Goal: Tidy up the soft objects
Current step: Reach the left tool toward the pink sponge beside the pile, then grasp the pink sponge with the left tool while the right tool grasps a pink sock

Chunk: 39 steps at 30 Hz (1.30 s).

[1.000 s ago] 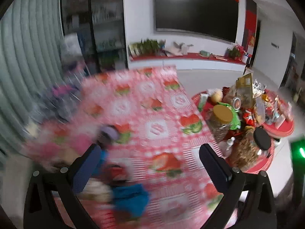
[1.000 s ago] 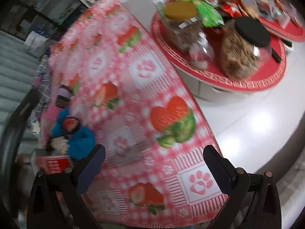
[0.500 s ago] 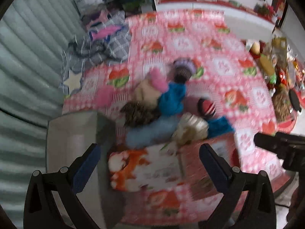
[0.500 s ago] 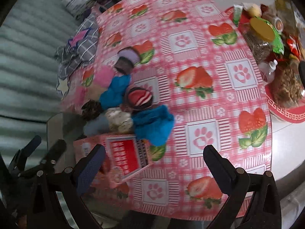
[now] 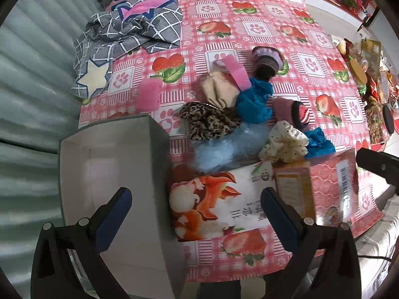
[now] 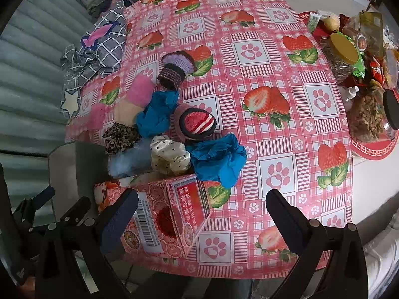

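A heap of soft items lies on the strawberry tablecloth (image 5: 251,27): blue cloth (image 5: 254,99) (image 6: 219,159), a leopard-print piece (image 5: 207,120), pale blue fluff (image 5: 224,147), a dotted cream bundle (image 5: 284,144) (image 6: 170,155), a striped red sock roll (image 6: 198,122), a purple knitted piece (image 6: 175,68) and pink pieces (image 5: 235,71). An empty white box (image 5: 112,182) stands at the near left, a printed red carton (image 5: 261,194) (image 6: 172,214) beside it. My left gripper (image 5: 197,209) hangs open above box and carton. My right gripper (image 6: 203,214) is open above the carton's end.
A grey checked blanket (image 5: 132,27) with stars lies bunched at the far left edge. At the right, a red tray (image 6: 369,149) carries jars (image 6: 341,52) and snack packets. Ribbed grey-green wall panels run along the left.
Both grippers have swung from looking across the room to looking down on the table's near edge. The box, carton and heap are now close below. Nothing was taken hold of.
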### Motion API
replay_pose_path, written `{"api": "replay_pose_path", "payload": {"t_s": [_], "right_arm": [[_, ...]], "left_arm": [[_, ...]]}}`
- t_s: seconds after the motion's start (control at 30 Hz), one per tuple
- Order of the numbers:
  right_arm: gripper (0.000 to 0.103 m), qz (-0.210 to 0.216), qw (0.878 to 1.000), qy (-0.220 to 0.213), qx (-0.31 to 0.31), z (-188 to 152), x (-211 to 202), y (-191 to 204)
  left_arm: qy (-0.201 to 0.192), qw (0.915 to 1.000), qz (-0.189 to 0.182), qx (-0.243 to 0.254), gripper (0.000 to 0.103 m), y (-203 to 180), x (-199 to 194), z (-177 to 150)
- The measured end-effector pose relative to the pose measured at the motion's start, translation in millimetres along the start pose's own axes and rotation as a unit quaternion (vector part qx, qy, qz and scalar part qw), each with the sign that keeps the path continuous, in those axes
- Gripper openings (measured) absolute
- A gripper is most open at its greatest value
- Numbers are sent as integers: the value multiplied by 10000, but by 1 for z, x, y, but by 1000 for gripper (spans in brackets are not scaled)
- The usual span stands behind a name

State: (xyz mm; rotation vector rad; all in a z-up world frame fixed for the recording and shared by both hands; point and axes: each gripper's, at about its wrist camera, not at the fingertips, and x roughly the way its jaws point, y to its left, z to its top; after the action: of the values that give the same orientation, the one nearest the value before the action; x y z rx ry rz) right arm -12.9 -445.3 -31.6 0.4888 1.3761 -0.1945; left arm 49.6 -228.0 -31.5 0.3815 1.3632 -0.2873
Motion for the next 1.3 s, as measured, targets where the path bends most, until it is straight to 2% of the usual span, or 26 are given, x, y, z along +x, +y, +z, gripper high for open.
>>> {"api": "replay_pose_path", "payload": {"t_s": [0.37,0.67,0.8,1.03,1.1,1.2,1.3], "right_arm": [[103,-210,9997,5,93,9,4,1],[103,-177,9994,274,-102,43,29,-15],[103,-80,9986,458,-234,61,47,-20],[103,147,9953,710,-645,90,86,-10],[103,192,9939,779,-756,96,97,-5],[103,261,9920,889,-860,103,112,0],[103,220,9897,986,-1015,107,129,7]], "left_arm": [[60,9992,-334,205,103,10,12,20],[41,9991,-402,112,103,4,35,84],[188,9991,-365,80,103,-5,53,116],[314,9991,-300,-20,103,-19,81,154],[381,9983,-389,-185,103,-13,88,163],[452,9968,-298,-588,103,19,100,174],[710,9943,-152,-781,103,52,120,179]]}}
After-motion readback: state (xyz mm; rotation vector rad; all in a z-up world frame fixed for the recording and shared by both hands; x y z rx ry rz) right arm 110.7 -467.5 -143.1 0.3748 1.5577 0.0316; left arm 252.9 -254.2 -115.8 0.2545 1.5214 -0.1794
